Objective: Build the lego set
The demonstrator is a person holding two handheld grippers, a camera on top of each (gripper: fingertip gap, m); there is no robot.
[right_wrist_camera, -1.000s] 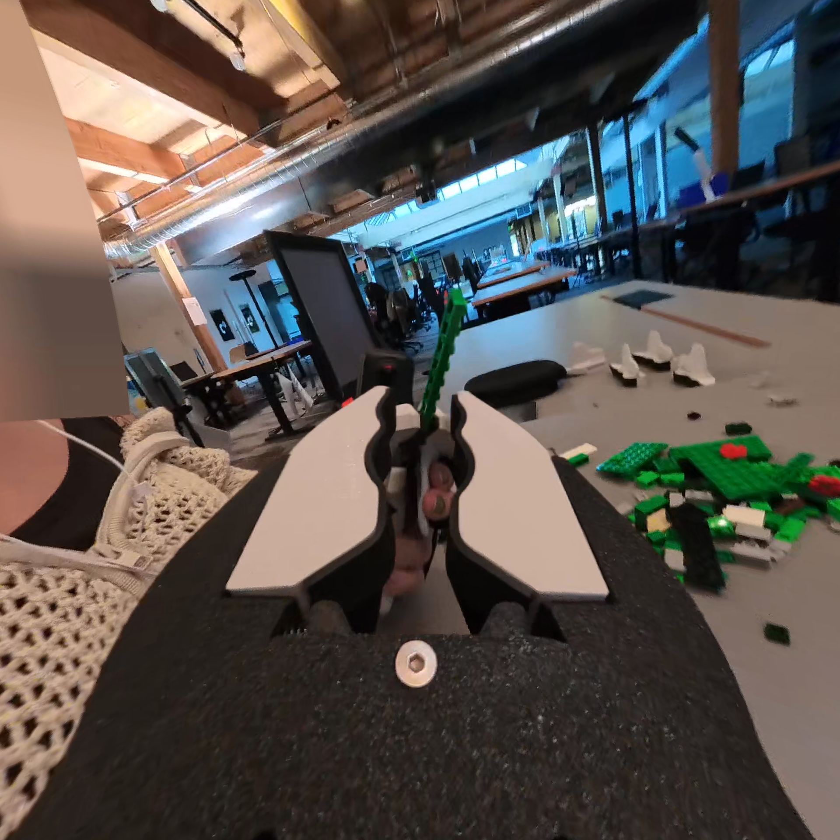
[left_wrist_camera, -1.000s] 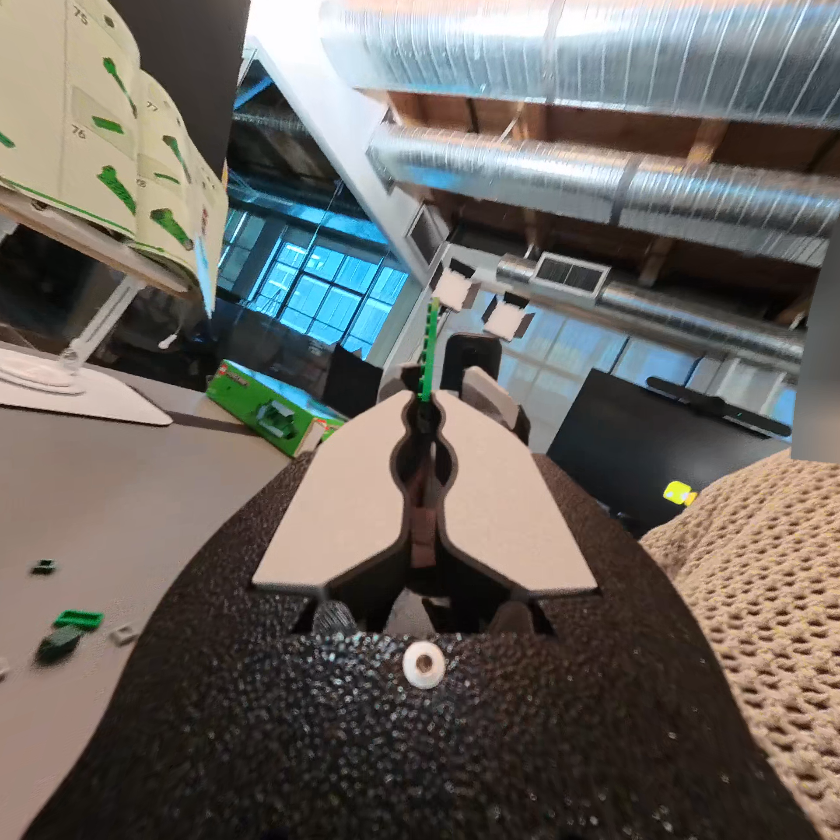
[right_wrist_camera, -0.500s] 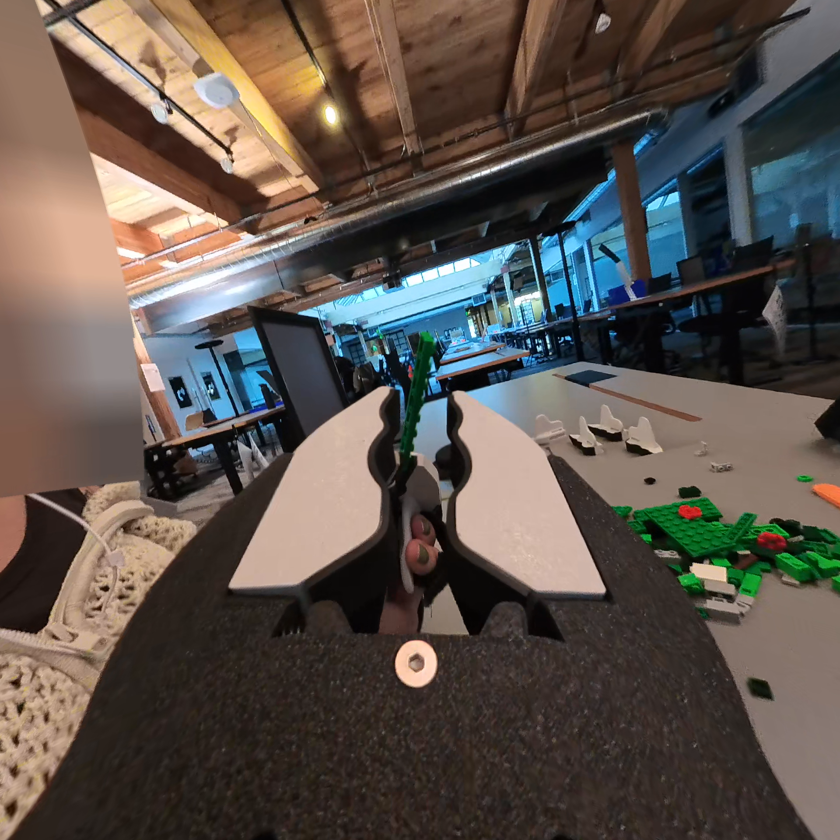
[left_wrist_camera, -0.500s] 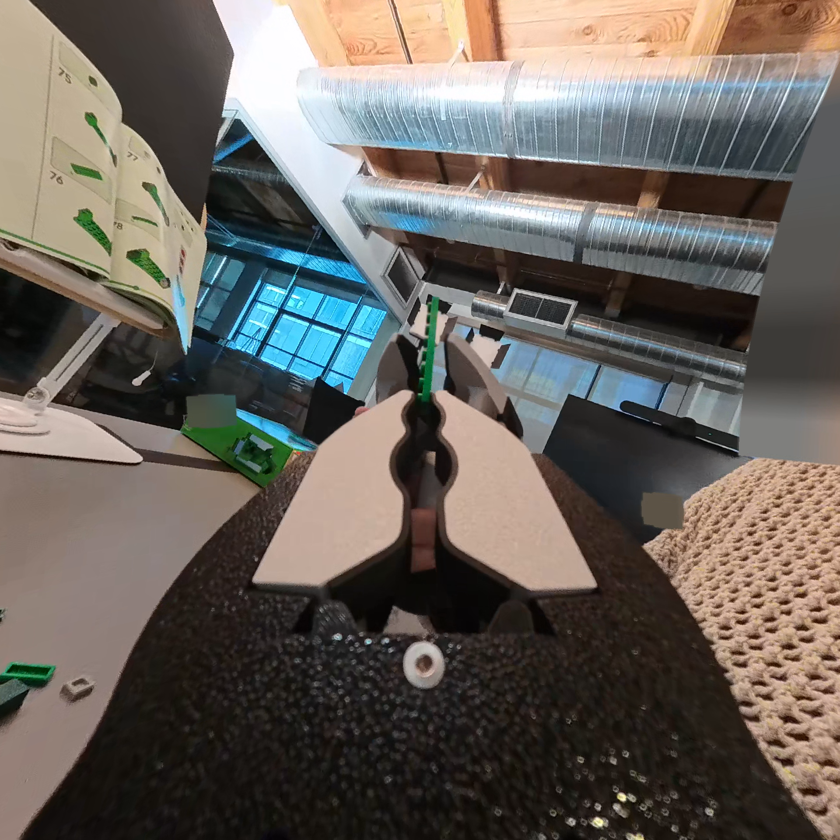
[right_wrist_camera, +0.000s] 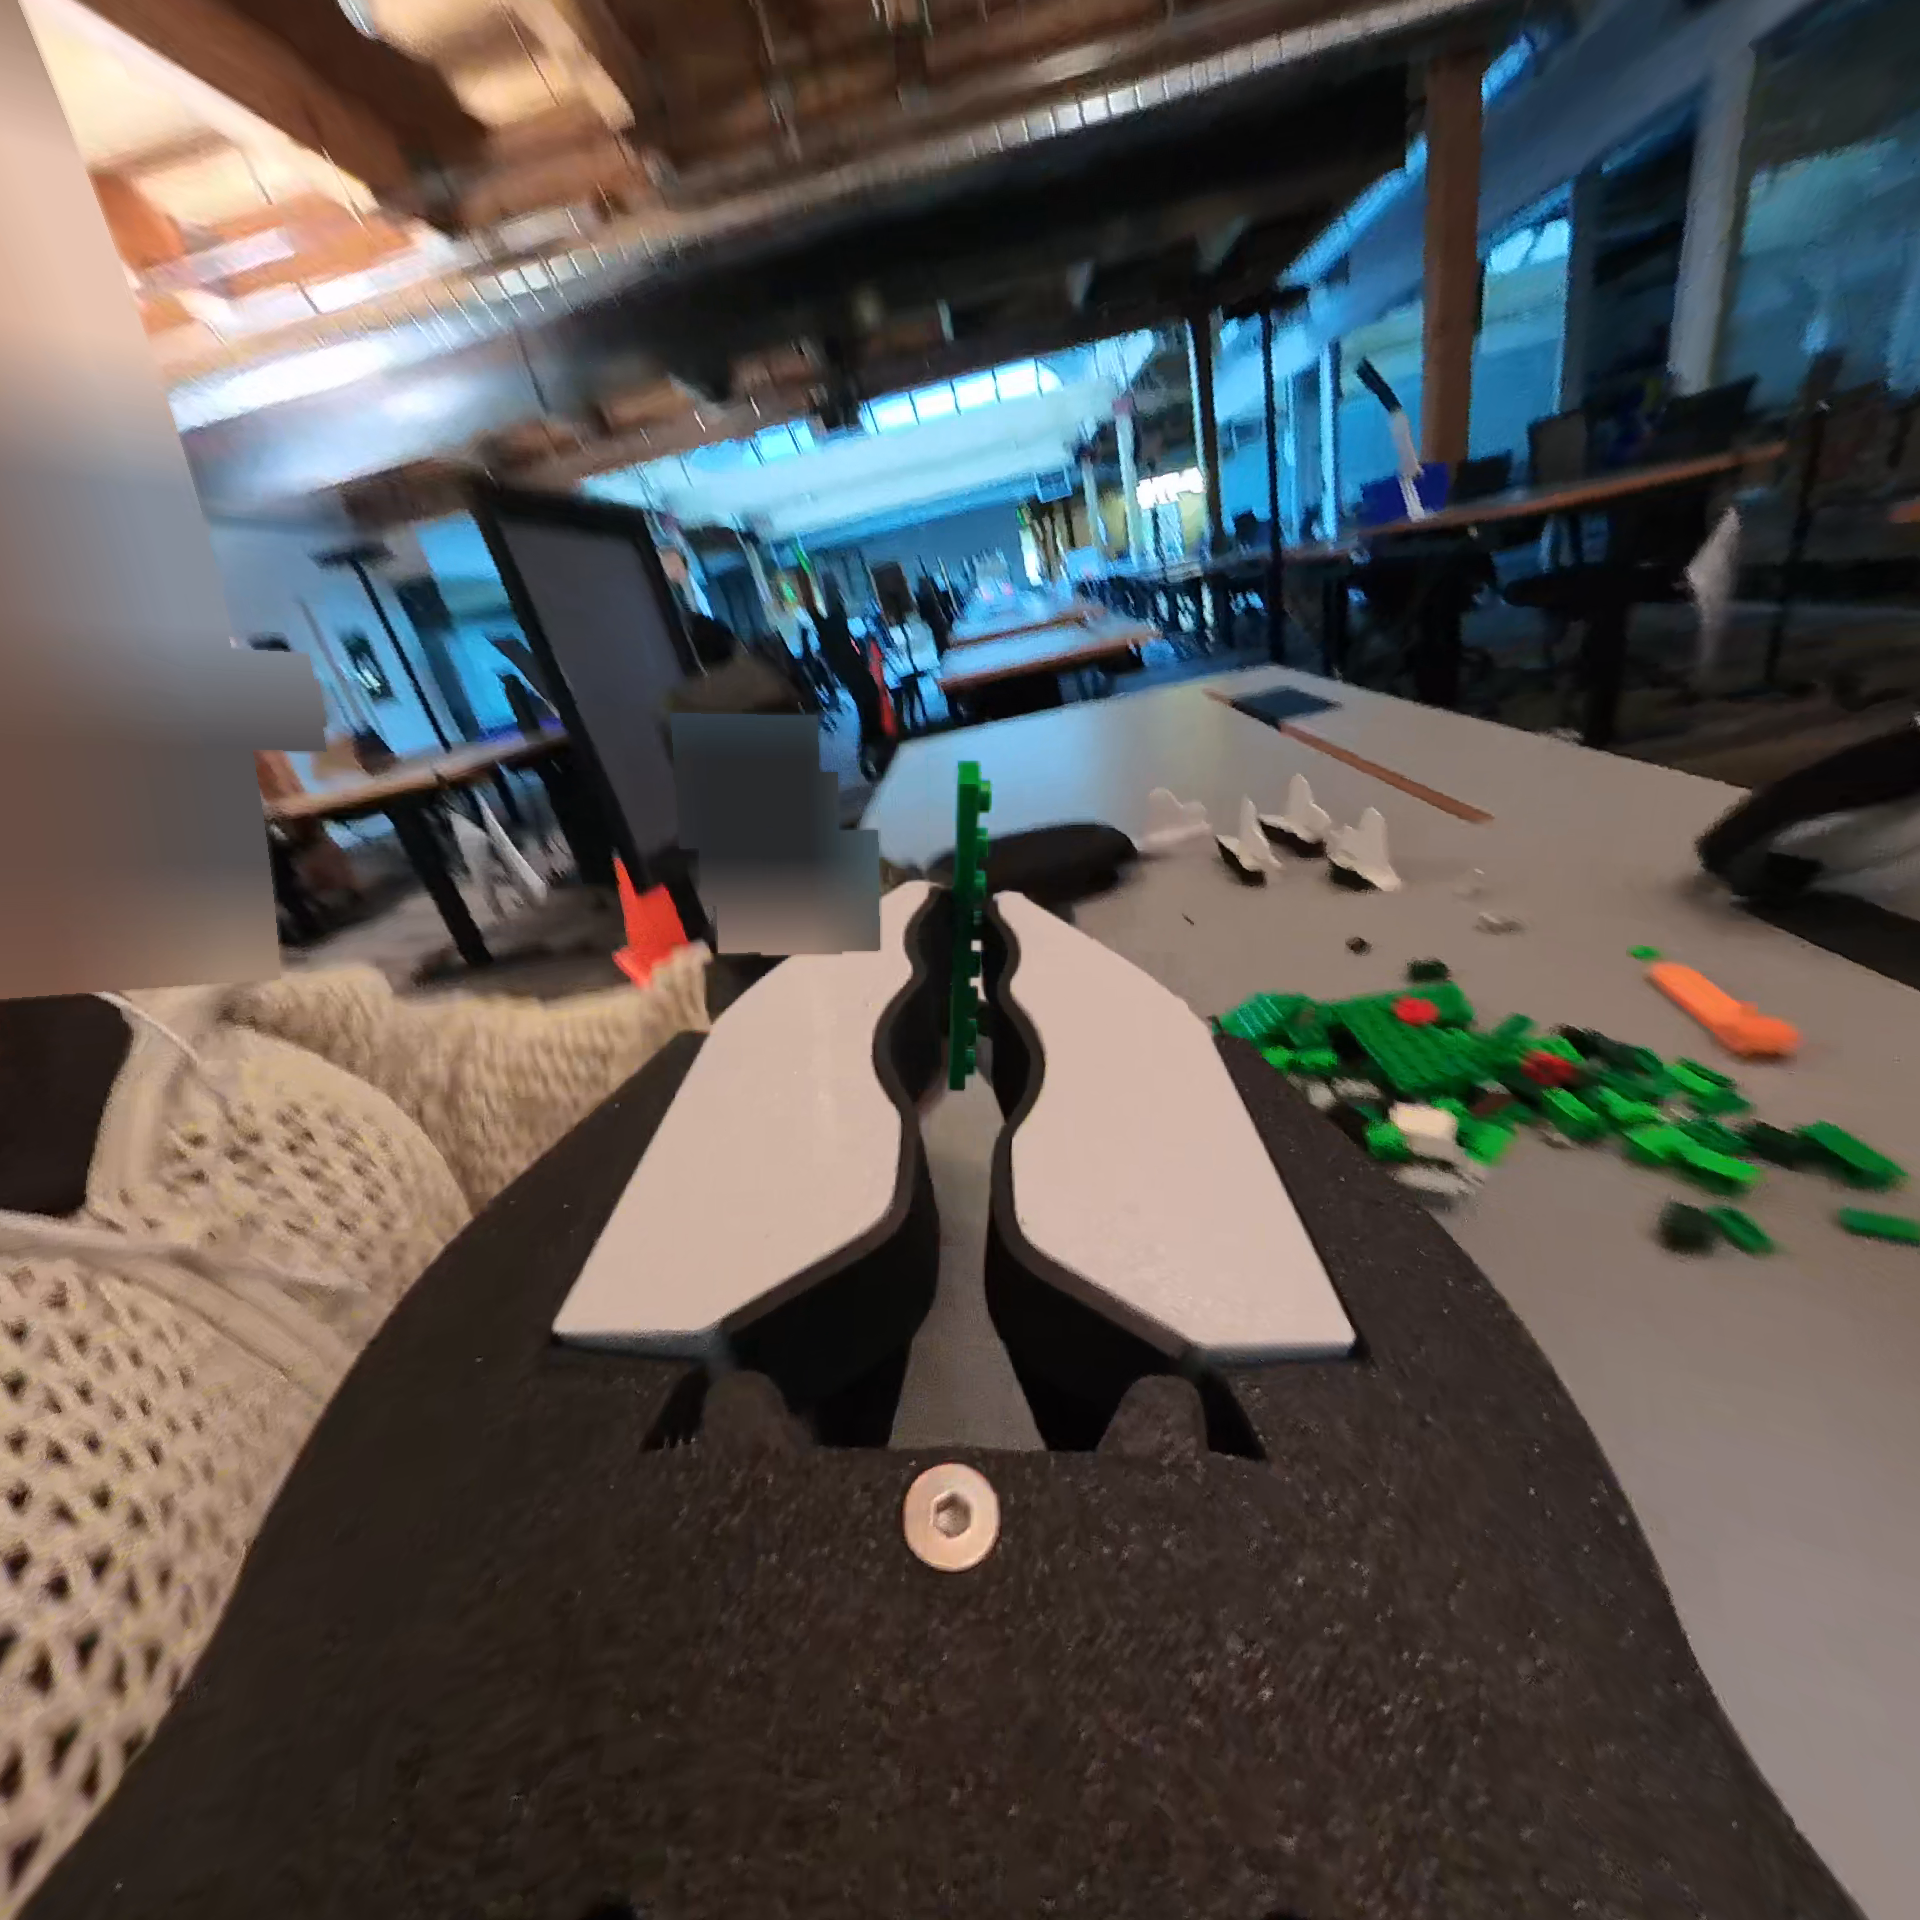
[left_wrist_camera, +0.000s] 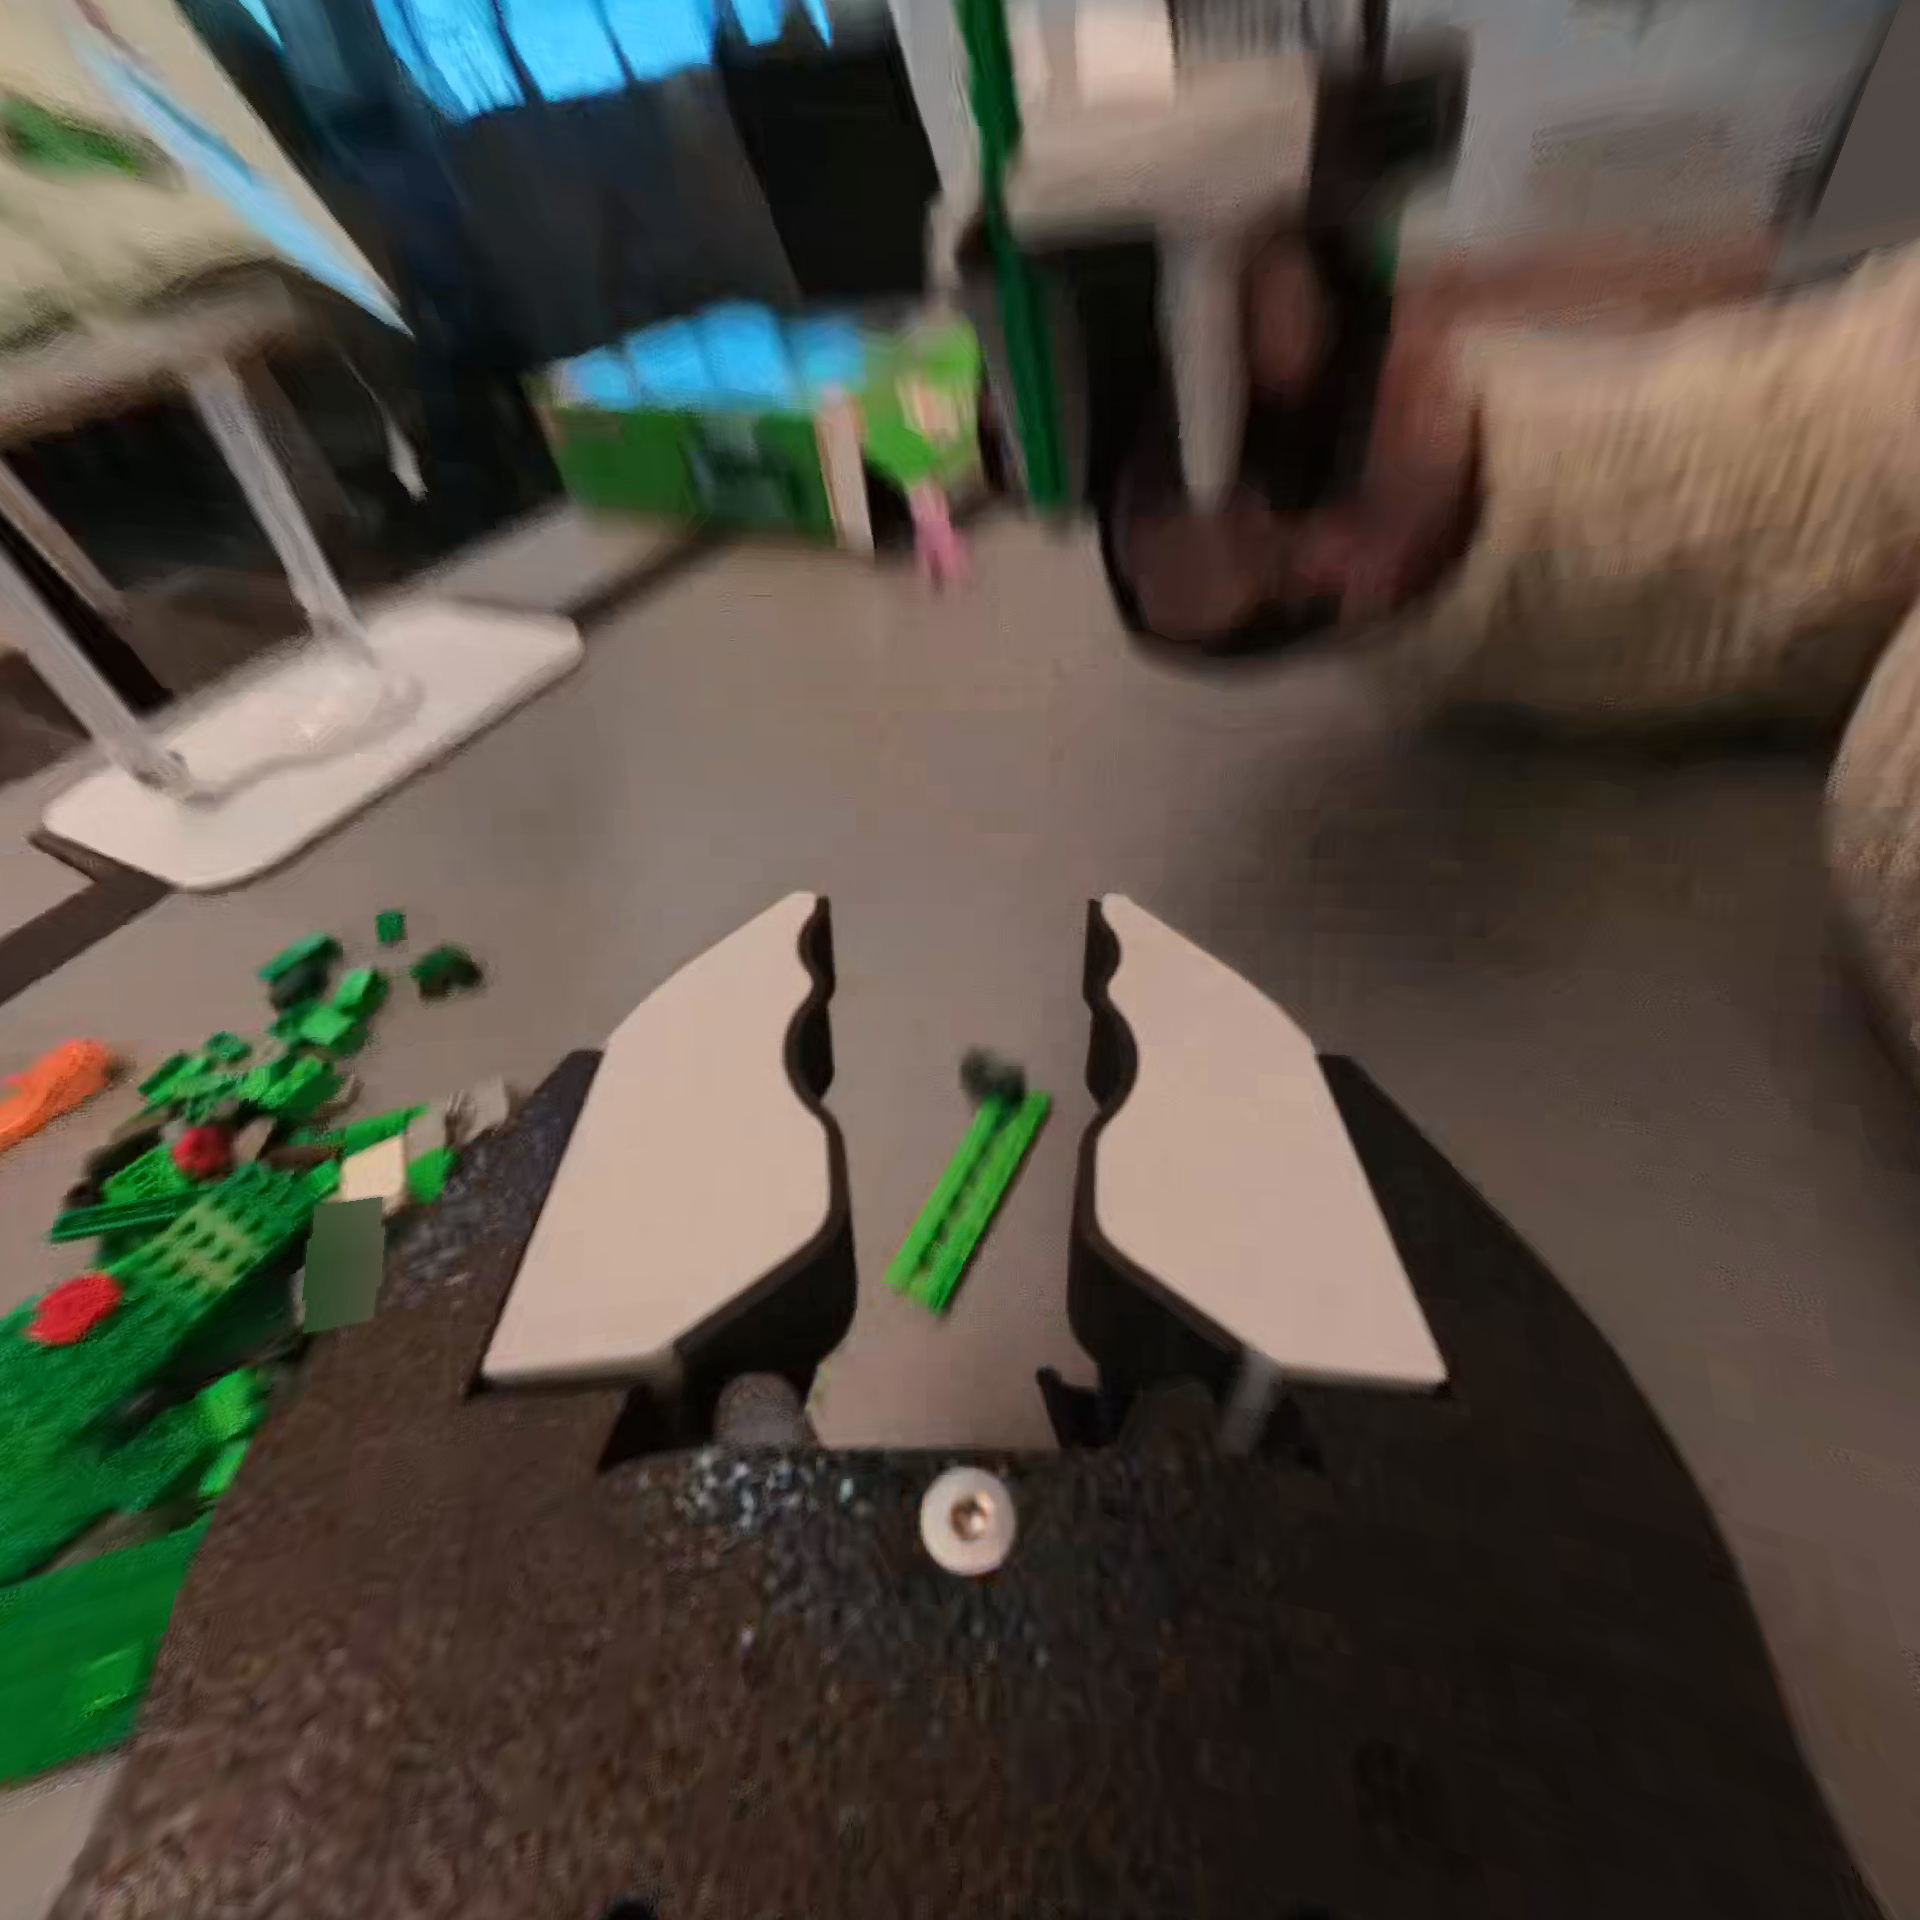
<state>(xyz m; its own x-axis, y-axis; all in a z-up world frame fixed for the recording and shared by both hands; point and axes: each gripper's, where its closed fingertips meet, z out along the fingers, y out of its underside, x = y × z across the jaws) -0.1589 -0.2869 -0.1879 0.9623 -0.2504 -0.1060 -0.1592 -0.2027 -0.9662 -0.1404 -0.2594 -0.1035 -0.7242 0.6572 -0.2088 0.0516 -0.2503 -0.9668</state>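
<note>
- Our left gripper [left_wrist_camera: 958, 1023] has its jaws released and wide apart, and it looks down on the grey desk [left_wrist_camera: 1195, 810].
- Between these jaws, low in the middle of the left wrist view, lies a thin bright green lego strip [left_wrist_camera: 968, 1197] flat on the desk. Its long axis runs from lower left to upper right, a little oblique to the line of the fingers. At its far end there is a small dark green piece [left_wrist_camera: 992, 1075]; the picture is too blurred to say if the two are joined.
- Our right gripper [right_wrist_camera: 964, 1013] has its jaws clenched on a long dark green studded lego plate [right_wrist_camera: 968, 914]. The plate stands upright on its edge and rises above the fingertips in the centre of the right wrist view. The same gripper shows blurred in the upper right of the left wrist view.
- A pile of loose green lego bricks with red round pieces [left_wrist_camera: 177, 1216] lies at the left edge of the left wrist view, with an orange flat tool [left_wrist_camera: 52, 1081] beside it.
- We judge that the left gripper is the nearer one to the strip, which is already inside its opening. The coming move seems to need a small turn of the wrist, so that the jaws close across the short side of the strip and not along it.
</note>
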